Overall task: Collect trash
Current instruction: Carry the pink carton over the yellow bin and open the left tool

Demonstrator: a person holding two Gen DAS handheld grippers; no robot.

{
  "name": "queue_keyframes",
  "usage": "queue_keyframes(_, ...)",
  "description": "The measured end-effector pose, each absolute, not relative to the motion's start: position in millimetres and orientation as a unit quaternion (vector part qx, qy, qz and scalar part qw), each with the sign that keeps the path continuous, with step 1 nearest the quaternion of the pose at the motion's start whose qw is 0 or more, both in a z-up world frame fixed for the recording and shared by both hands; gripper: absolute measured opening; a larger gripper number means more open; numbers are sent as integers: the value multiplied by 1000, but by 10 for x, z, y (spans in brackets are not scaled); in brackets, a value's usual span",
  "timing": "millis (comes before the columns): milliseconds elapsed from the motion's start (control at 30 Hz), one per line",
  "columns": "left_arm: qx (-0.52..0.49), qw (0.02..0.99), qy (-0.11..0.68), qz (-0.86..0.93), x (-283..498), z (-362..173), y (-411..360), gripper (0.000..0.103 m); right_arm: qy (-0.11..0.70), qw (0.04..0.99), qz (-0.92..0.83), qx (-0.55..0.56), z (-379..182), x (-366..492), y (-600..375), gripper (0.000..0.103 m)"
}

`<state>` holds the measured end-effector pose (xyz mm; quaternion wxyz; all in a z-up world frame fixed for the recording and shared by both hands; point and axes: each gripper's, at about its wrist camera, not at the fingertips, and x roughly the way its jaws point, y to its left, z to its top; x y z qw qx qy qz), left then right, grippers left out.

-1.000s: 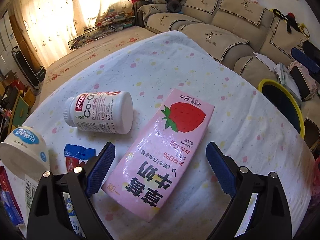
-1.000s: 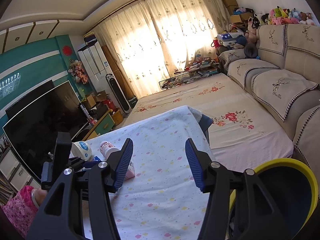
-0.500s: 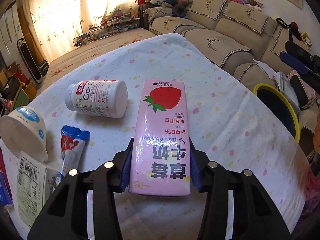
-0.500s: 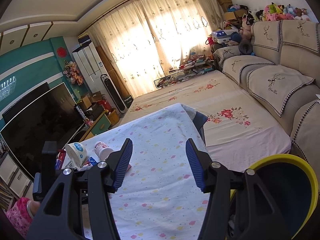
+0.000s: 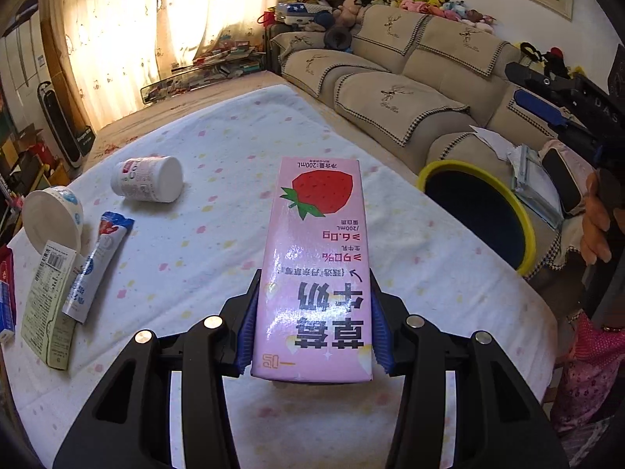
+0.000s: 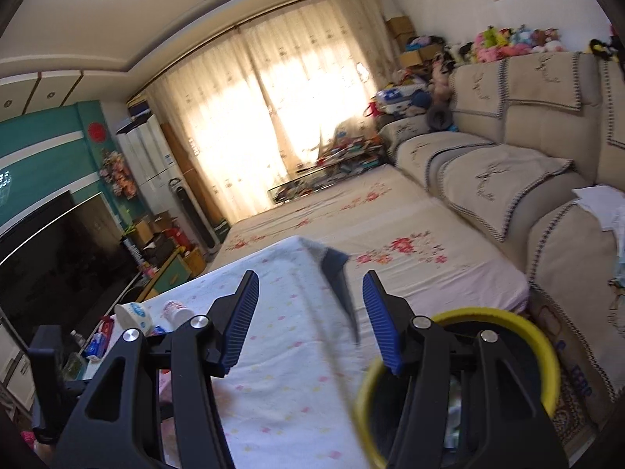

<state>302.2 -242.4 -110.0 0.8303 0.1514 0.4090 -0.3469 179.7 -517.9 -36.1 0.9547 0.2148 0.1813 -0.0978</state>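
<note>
My left gripper [image 5: 312,332] is shut on a pink strawberry milk carton [image 5: 316,258] and holds it lifted above the dotted tablecloth [image 5: 218,203]. On the cloth to the left lie a white pill bottle [image 5: 150,179], a white paper cup [image 5: 52,215], a blue-white sachet [image 5: 95,262] and a small green box [image 5: 49,305]. A yellow-rimmed bin [image 5: 480,211] stands off the table's right edge. My right gripper [image 6: 310,320] is open and empty, up in the air over the table's right side, next to the bin [image 6: 547,351]. It also shows at the far right of the left wrist view [image 5: 547,109].
A beige sofa [image 5: 410,78] runs along the right, with papers and a phone on its near seat. A flowered mat [image 6: 371,234] covers the floor beyond the table. A television [image 6: 50,250] and cabinets stand at the left.
My left gripper closed on the milk carton and lifted it off the cloth. My right gripper tilted and shifted toward the bin, staying open.
</note>
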Motion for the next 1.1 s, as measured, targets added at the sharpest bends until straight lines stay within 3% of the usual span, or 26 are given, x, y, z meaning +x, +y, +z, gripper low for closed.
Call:
queue_keyframes(333, 182, 781, 411, -435, 2402, -1028, -3473, 47, 197, 925, -240, 220, -689, 792, -5904, 56)
queue_keyframes(667, 218, 750, 418, -465, 2277, -1151, -4565, 48, 193, 912, -262, 248, -841, 411, -6221, 56)
queue_keyframes(733, 220, 749, 422, -461, 2337, -1214, -4721, 50, 188, 913, -264, 247, -819, 383, -6222, 56)
queue_keyframes(767, 222, 752, 421, -456, 2362, -1244, -4792, 61, 186, 914, -264, 247, -802, 375, -6222, 56)
queue_keyframes(800, 222, 755, 419, -453, 2394, -1269, -4831, 69, 185, 914, -265, 246, -796, 369, -6221, 56)
queue_keyframes(1100, 160, 790, 395, -442, 2516, -1184, -4249, 69, 202, 914, -252, 247, -851, 509, -6157, 56)
